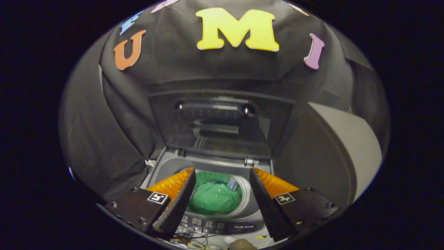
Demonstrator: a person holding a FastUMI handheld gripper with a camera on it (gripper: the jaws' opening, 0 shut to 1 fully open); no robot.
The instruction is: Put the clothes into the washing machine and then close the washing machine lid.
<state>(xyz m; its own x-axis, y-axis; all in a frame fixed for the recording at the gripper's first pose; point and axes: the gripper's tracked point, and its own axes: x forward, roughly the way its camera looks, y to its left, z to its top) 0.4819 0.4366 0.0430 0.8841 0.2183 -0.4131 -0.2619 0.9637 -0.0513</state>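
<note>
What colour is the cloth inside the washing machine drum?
Green: the garment in the drum, seen between the open gripper fingers in the gripper view.

The clothes (213, 198) lie inside the drum of the washing machine (166, 166), seen between the spread fingers of the claw (222, 172). The lid (222, 121) stands raised behind the drum; the control panel (215, 225) sits before it.
</note>
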